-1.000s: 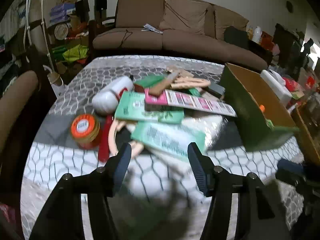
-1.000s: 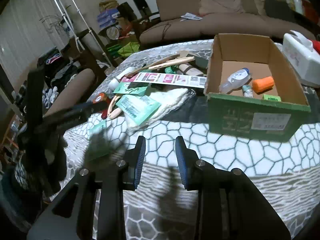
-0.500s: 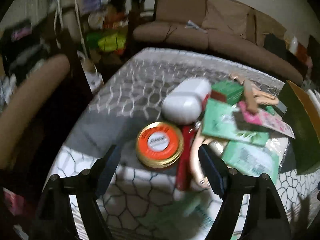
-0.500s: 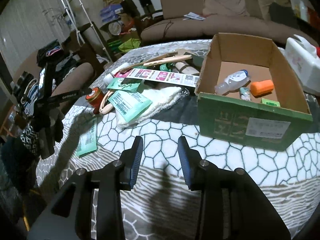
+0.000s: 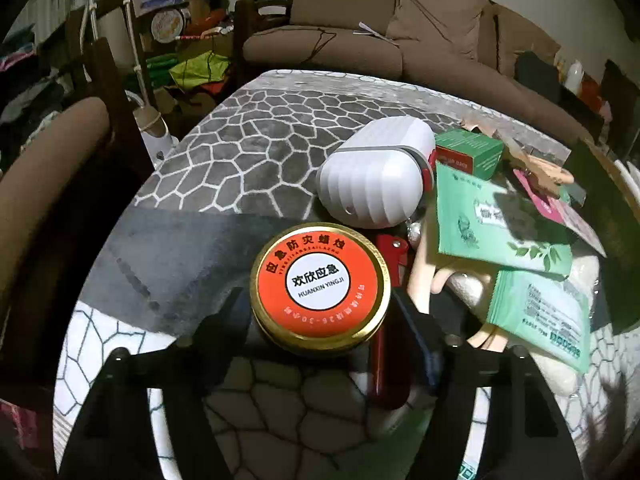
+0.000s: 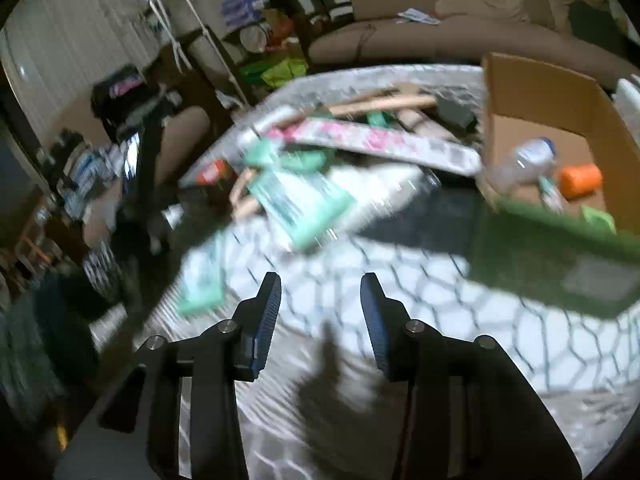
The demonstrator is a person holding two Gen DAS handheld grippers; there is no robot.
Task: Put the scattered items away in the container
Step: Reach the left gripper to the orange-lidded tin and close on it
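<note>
A jar with an orange and gold lid (image 5: 320, 280) stands on the patterned tablecloth between the fingers of my left gripper (image 5: 324, 312). Its jaws are closing and the pads sit against the jar's sides. A white ribbed case (image 5: 376, 176), a small green box (image 5: 468, 152), green packets (image 5: 492, 224) and a red tool (image 5: 388, 360) lie right beside the jar. My right gripper (image 6: 320, 292) hovers over bare cloth, its jaws opening with nothing between them. The cardboard box (image 6: 552, 248) is at its right, with a bottle (image 6: 528, 156) and an orange item (image 6: 580, 180) inside.
A flat green packet (image 6: 202, 276) lies alone left of the right gripper. A long pink and white box (image 6: 372, 144) and wooden sticks (image 6: 384, 102) top the pile. A brown sofa (image 5: 360, 40) stands behind the table, cluttered shelves and a chair on the left.
My left gripper swung left from the pile and dropped to the orange-lidded jar, which now sits between its fingers. The right gripper's jaws have widened and its view has shifted and blurred.
</note>
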